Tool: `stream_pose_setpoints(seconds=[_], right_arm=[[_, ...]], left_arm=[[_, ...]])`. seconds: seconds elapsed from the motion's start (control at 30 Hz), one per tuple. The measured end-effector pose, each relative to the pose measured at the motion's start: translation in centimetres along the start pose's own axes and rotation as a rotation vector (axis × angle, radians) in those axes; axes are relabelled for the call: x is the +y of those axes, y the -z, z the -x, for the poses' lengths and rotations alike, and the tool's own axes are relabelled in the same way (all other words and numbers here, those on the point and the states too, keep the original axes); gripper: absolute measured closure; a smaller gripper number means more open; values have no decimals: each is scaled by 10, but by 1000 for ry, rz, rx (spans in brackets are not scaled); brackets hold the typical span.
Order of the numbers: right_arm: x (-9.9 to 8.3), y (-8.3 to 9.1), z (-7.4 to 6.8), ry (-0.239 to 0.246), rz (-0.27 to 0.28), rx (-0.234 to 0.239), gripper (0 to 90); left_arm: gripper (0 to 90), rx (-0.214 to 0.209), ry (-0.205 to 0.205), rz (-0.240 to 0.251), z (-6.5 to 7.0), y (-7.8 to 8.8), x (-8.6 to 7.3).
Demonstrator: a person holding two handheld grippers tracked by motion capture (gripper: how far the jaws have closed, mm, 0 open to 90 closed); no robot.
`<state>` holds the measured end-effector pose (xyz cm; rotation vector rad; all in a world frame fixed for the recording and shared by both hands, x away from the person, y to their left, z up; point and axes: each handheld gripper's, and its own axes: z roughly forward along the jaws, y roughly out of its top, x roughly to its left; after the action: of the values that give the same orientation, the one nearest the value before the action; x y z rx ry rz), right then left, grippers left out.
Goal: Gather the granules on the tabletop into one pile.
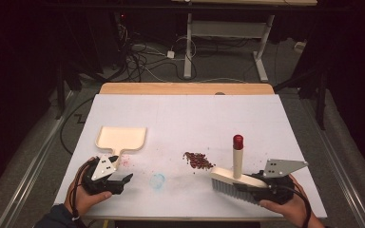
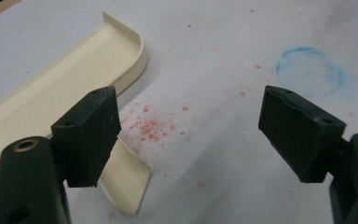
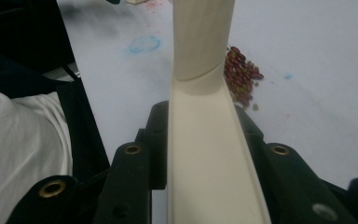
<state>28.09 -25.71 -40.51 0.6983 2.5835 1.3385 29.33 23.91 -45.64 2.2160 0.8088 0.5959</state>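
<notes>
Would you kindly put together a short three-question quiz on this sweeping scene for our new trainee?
1. True or false: the right claw is shut on the brush.
2. Where does the pile of red beans lie?
A. inside the dustpan
B. on the white table, between dustpan and brush
C. on the floor
3. Fill in: the left claw stands ___ beside the dustpan handle.

Key:
1. True
2. B
3. open
</notes>
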Motion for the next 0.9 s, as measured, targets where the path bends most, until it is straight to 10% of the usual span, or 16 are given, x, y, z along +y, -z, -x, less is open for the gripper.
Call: stream_pose_setpoints(seconds=[0.43,0.9], right_arm=[[-17,9,68,-138,-99,2,662],[-7,-9,140,-193,-202,-25,454]], left_arm=[[201,-9,-14,-14,2,-4,1],[201,-17,-25,-28,3,-7,2]])
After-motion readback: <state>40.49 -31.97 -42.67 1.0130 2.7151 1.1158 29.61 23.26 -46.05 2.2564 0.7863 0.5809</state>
